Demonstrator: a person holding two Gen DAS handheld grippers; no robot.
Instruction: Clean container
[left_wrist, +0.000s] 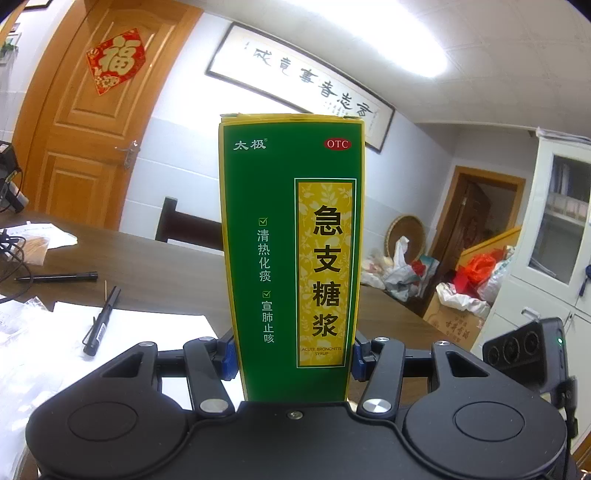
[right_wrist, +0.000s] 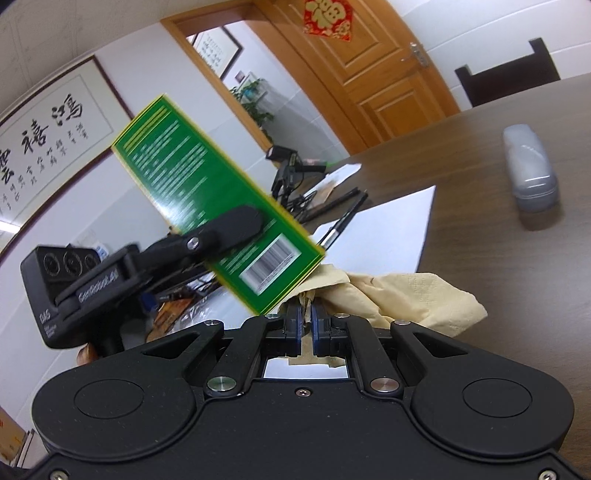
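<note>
My left gripper is shut on a tall green and yellow syrup box and holds it upright above the brown table. The same box shows tilted and blurred in the right wrist view, with the left gripper clamped on it. My right gripper is shut on a crumpled yellow paper napkin, which lies just below and to the right of the box's lower end; I cannot tell whether they touch.
White paper with two black pens lies on the table at the left. A grey case sits on the table to the right. A dark chair, cables and a device stand behind.
</note>
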